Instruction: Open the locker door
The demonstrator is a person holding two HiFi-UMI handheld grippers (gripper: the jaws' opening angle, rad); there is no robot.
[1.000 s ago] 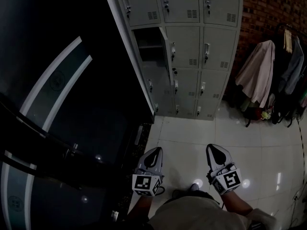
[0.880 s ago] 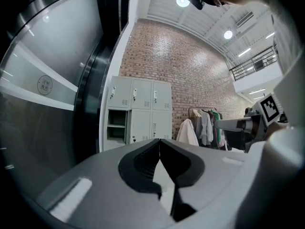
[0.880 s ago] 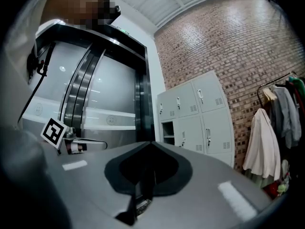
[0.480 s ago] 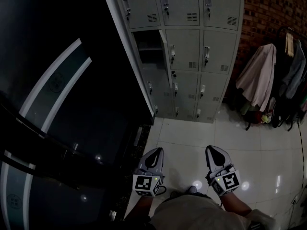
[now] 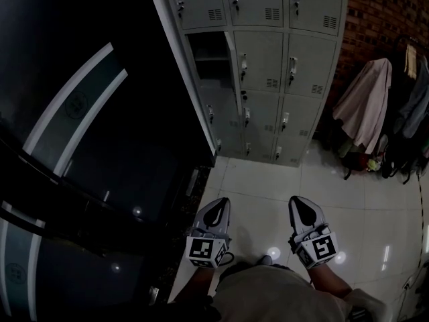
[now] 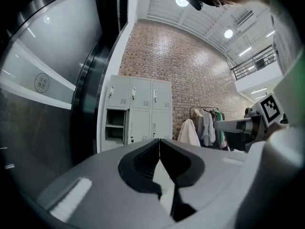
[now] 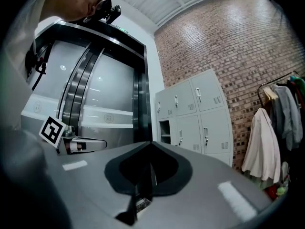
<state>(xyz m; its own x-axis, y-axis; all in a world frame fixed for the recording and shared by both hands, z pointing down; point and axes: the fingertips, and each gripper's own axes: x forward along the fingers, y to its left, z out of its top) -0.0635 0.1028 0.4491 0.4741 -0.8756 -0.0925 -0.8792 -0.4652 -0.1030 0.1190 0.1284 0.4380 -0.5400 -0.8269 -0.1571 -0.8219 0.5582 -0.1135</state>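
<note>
A grey locker bank stands against the wall ahead, also seen in the left gripper view and the right gripper view. One compartment in its left column is open and dark inside, with its door swung out edge-on; the other doors are closed. My left gripper and right gripper are held low over the floor, well short of the lockers. Both are shut with nothing between the jaws, the left's tips and the right's tips meeting.
A dark glass wall with pale curved stripes fills the left side. A brick wall and a rack of hanging coats are to the right of the lockers. Glossy white floor tiles lie between me and the lockers.
The head view has shifted slightly, so the lockers sit a little lower in frame. Both grippers stay shut in nearly the same low place.
</note>
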